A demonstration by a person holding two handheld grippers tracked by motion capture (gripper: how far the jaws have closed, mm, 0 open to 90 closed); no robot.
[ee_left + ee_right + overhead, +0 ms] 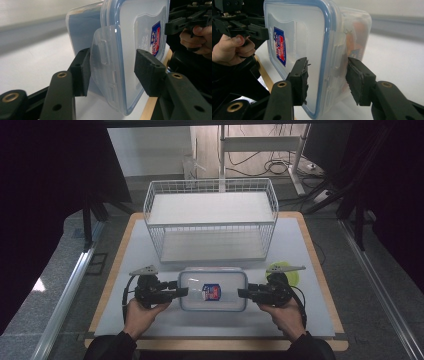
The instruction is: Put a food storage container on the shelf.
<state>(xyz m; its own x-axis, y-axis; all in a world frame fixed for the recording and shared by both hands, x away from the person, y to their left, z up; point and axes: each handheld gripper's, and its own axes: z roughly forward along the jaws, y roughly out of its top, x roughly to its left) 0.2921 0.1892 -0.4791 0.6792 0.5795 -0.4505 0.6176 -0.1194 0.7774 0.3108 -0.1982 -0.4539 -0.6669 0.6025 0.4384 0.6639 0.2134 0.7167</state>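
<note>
Both grippers bracket the box (213, 289), one at each short end. Left gripper (181, 291) has its jaws either side of the box's end latch (105, 65); in the left gripper view the bottom-side pad looks to touch the latch flap, while the lid-side pad stands just off the lid, so I judge the grip not yet made. Right gripper (244, 293) straddles the opposite end likewise; in the right gripper view its pads sit near lid and wall, and whether they press I cannot tell.

The box lies flat on the white mat (300, 245), just in front of the wire rack (210, 220) and centred on it. A yellow-green disc (291, 274) lies to the right of the box, beside the right gripper.

It is a clear, stiff plastic container with a blue-sealed lid (297, 37) and a label (212, 291). Something orange shows dimly through the wall, so it probably carries little weight. Smooth plastic will be slippery under the pads, and the hinged latch flaps give way, so they make poor purchase. Better to clamp across the lid rim and base at each end, squarely and with both sides level, since an uneven lift would tilt it.
</note>
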